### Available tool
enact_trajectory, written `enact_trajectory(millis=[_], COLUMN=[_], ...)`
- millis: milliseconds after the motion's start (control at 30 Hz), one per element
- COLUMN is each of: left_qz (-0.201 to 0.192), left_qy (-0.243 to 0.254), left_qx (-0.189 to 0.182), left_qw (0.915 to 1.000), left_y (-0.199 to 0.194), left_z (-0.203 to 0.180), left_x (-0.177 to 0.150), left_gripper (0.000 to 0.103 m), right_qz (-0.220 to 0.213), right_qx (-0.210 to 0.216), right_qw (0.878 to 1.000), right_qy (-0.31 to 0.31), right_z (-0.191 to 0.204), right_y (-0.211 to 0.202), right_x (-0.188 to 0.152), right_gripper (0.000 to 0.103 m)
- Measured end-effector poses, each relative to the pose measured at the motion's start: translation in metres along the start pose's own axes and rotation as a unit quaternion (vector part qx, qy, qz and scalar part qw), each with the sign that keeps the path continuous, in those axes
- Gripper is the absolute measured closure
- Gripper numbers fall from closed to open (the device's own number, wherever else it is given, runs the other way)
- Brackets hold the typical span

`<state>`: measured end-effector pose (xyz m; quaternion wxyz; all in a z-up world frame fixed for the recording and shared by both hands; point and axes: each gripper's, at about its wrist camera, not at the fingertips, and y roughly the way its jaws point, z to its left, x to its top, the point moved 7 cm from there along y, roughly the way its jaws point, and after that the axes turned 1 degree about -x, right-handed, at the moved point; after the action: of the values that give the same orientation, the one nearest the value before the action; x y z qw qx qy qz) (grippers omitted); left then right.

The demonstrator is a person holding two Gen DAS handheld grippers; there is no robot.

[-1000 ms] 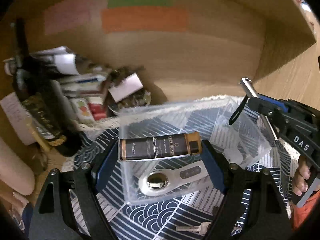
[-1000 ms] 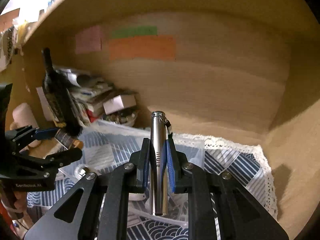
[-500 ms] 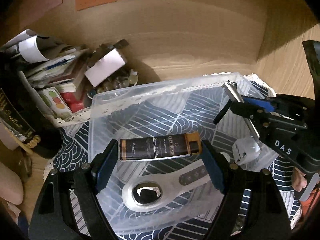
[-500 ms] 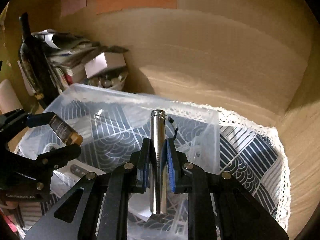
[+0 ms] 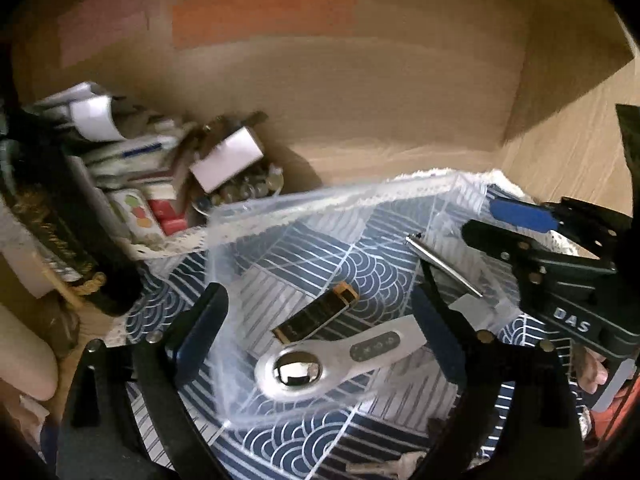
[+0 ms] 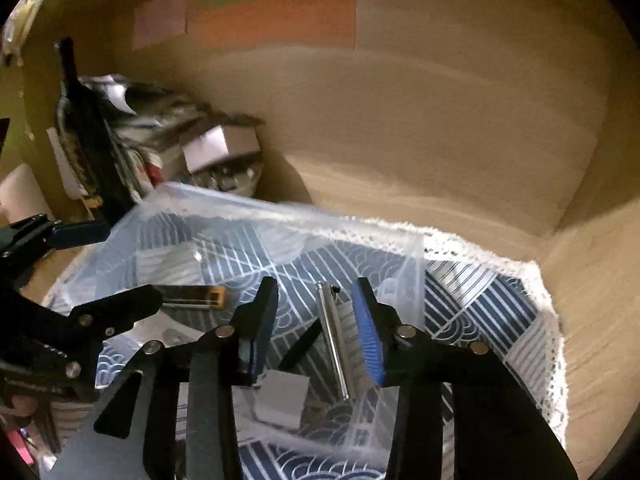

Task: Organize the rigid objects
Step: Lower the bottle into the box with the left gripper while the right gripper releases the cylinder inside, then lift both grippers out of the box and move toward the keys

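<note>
A clear plastic bin (image 5: 332, 204) sits on a blue wave-pattern cloth. My left gripper (image 5: 320, 320) is open above it. A dark bottle with gold ends (image 5: 316, 316) lies loose in the bin, next to a white handheld device with a chrome ball (image 5: 340, 356). My right gripper (image 6: 316, 320) is open over the bin's right side. A silver metal cylinder (image 6: 334, 340) lies free between its fingers, inside the bin; it also shows in the left wrist view (image 5: 444, 266). A small white block (image 6: 280, 398) lies in the bin too.
A dark wine bottle (image 5: 60, 224) and a heap of papers, boxes and small jars (image 5: 224, 160) stand at the left against the wooden wall. The cloth has a lace edge (image 6: 552, 320) at the right. Keys (image 5: 392, 466) lie on the cloth near the front.
Both grippers have opened. The dark bottle dropped from my left gripper into the bin. The silver cylinder dropped from my right gripper into the bin.
</note>
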<state>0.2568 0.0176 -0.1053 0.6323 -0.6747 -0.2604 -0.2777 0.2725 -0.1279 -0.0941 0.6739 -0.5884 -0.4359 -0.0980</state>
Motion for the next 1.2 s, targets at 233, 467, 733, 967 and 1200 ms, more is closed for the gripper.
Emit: enact_trajectory(millis=[233, 467, 733, 967, 1200], left_qz=[-0.027, -0.005, 0.037, 0.059, 0.081], left_qy=[-0.006, -0.022, -0.029, -0.042, -0.023], left_qx=[0.017, 0.016, 0.015, -0.017, -0.049], left_qw=[0.9995, 0.9996, 0.9988, 0.9973, 0.9953], left_y=[-0.043, -0.056, -0.046, -0.051, -0.049], left_z=[0.010, 0.013, 0.004, -0.024, -0.052], left_x=[-0.011, -0.048, -0.106, -0.148, -0.172], left_gripper=[0.001, 0.001, 0.001, 0.001, 0.001], right_qz=[-0.045, -0.032, 0.020, 0.060, 0.082], right_qx=[0.012, 0.030, 0.041, 0.041, 0.044], right_qw=[0.999, 0.999, 0.999, 0.997, 0.995], right_qy=[-0.003, 0.000, 0.016, 0.025, 0.022], right_z=[0.018, 0.038, 0.045, 0.043, 0.042], right_y=[-0.052, -0.068, -0.063, -0.061, -0.056], right_x=[-0.002, -0.038, -0.098, -0.137, -0.147], right_gripper=[0.053, 0.052, 0.052, 0.052, 0.052])
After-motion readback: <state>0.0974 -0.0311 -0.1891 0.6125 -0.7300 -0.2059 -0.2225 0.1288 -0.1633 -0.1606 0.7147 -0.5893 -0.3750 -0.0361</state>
